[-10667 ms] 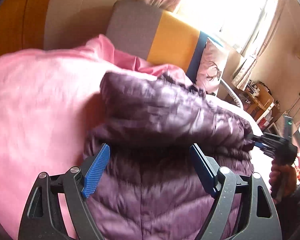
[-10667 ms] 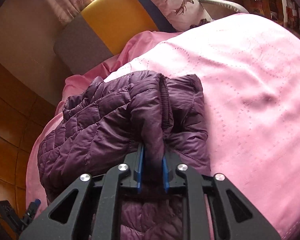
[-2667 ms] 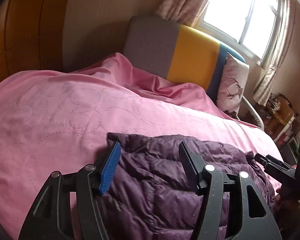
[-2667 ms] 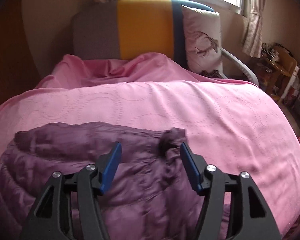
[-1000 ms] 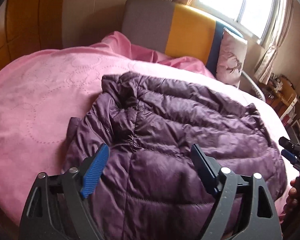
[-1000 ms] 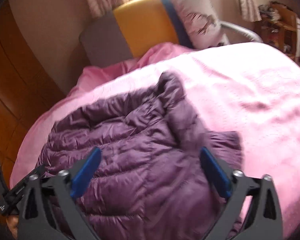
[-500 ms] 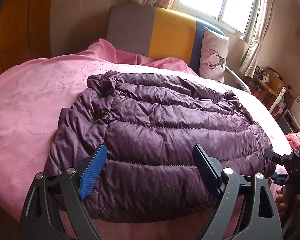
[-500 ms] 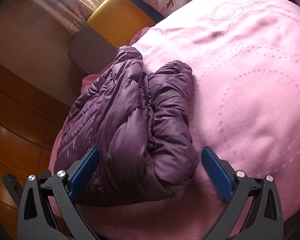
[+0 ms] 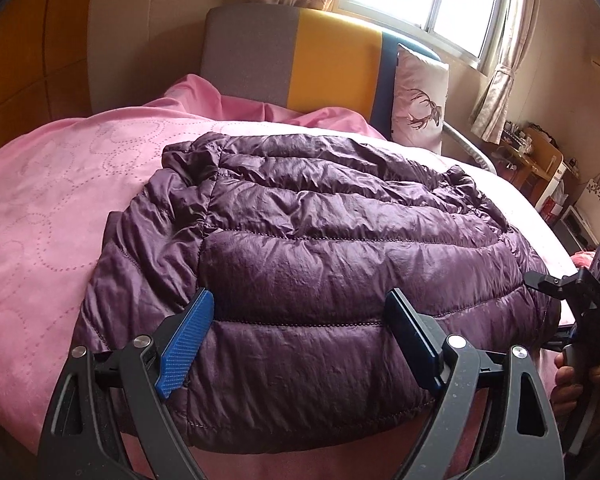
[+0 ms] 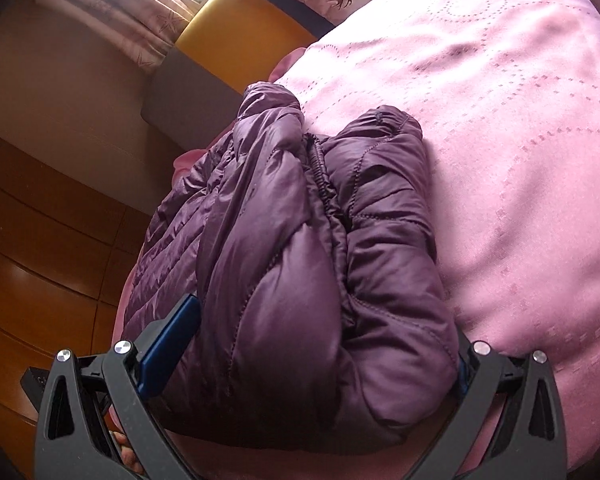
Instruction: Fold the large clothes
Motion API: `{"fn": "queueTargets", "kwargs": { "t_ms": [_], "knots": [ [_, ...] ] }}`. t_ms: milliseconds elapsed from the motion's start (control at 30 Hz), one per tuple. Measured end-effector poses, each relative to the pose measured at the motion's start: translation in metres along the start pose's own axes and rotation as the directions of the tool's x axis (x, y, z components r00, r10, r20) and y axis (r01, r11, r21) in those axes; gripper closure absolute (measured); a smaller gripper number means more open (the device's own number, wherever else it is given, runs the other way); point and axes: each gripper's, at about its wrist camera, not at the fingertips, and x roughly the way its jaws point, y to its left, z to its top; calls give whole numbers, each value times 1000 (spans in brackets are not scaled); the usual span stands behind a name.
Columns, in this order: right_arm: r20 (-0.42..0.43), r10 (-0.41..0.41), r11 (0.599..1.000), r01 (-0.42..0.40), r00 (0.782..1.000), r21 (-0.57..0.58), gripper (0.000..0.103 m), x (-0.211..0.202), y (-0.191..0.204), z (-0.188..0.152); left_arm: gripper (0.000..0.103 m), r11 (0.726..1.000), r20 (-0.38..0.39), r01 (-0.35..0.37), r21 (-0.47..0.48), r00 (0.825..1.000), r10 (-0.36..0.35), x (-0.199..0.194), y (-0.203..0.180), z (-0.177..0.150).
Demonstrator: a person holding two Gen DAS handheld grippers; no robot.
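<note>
A purple quilted down jacket (image 9: 320, 248) lies folded on the pink bed cover (image 9: 48, 208). My left gripper (image 9: 300, 328) is open above the jacket's near hem, holding nothing. My right gripper (image 10: 312, 344) is open wide, its jaws on either side of the jacket's bulky right end (image 10: 300, 264); its right finger is mostly hidden behind the fabric. In the left wrist view the right gripper (image 9: 576, 292) shows at the jacket's right edge, held by a hand.
A grey, yellow and blue headboard (image 9: 300, 64) and a deer-print pillow (image 9: 420, 96) stand at the bed's far end. A wooden wall (image 10: 40, 220) runs along the left side. Shelves and clutter (image 9: 540, 160) stand right of the bed.
Both grippers have moved in towards the jacket. The right gripper now straddles its right end; the left sits lower over the hem. The jacket lies as before.
</note>
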Motion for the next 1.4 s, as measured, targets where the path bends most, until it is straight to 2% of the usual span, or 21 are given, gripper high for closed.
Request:
{"fn": "queueTargets", "kwargs": {
  "t_ms": [100, 167, 233, 300, 333, 433, 467, 567, 600, 667, 733, 800, 900, 1000, 1067, 1100, 1133, 1167, 1233, 1333, 1400],
  "knots": [
    [28, -36, 999, 36, 999, 6, 2, -21, 0, 2, 17, 1000, 8, -1, -22, 1000, 1, -5, 11, 4],
    [125, -133, 990, 139, 983, -40, 4, -46, 9, 2, 17, 995, 54, 14, -94, 999, -9, -19, 33, 8],
    [191, -151, 979, 173, 970, -107, 20, -68, 24, 1, 17, 991, 94, -4, -135, 995, 17, -31, 50, 9],
    [189, -144, 969, 177, 971, -172, 31, -74, 41, -1, 17, 988, 89, -26, -153, 995, 40, -34, 64, 10],
    [189, -145, 957, 186, 971, -224, 37, -73, 55, -3, 18, 983, 80, -70, -170, 993, 84, -35, 74, 9],
    [185, -177, 912, 232, 967, -337, 39, -59, 86, -13, 18, 958, 47, -109, -265, 991, 126, -34, 103, 0],
    [188, -207, 892, 264, 960, -366, 39, -50, 93, -15, 18, 949, 28, -90, -303, 994, 103, -32, 114, -3],
    [157, -317, 864, 353, 935, -358, 38, -21, 88, -12, 18, 928, -70, 50, -370, 994, -82, -13, 132, -12],
    [149, -347, 861, 377, 926, -342, 37, -15, 81, -11, 22, 920, -90, 74, -385, 989, -118, -8, 134, -16],
    [129, -326, 880, 351, 936, -320, 39, -11, 66, -11, 43, 912, -88, 116, -394, 983, -163, -5, 136, -20],
    [104, -327, 886, 343, 939, -311, 75, -11, 57, -13, 77, 919, -75, 121, -374, 984, -160, -7, 136, -20],
    [123, -326, 882, 348, 938, -318, 89, -17, 57, -16, 90, 920, -69, 140, -366, 982, -177, -13, 139, -22],
    [127, -307, 883, 332, 943, -332, 93, -34, 64, -23, 94, 922, -73, 164, -350, 977, -202, -30, 141, -32],
    [97, -321, 880, 334, 942, -337, 93, -30, 56, -27, 93, 937, -107, 152, -315, 975, -194, -34, 136, -41],
    [92, -319, 886, 331, 943, -324, 91, -26, 52, -26, 85, 953, -105, 113, -280, 983, -147, -39, 129, -35],
    [96, -312, 891, 326, 945, -316, 88, -28, 53, -23, 62, 958, -94, 86, -275, 989, -116, -44, 128, -31],
    [104, -307, 895, 324, 946, -307, 79, -30, 55, -20, 31, 960, -69, 81, -267, 992, -103, -50, 127, -24],
    [116, -300, 897, 322, 947, -304, 75, -34, 58, -18, 22, 962, -40, 78, -260, 995, -92, -53, 127, -18],
    [149, -286, 896, 320, 947, -309, 58, -40, 66, -13, 21, 982, 5, 14, -190, 1000, -14, -57, 122, 1],
    [195, -276, 889, 327, 941, -321, 45, -48, 79, -8, 21, 992, 15, -101, -81, 995, 103, -53, 107, 23],
    [213, -276, 882, 335, 937, -331, 42, -49, 87, -7, 21, 990, 31, -142, -25, 989, 143, -51, 96, 35]
  ]
}}
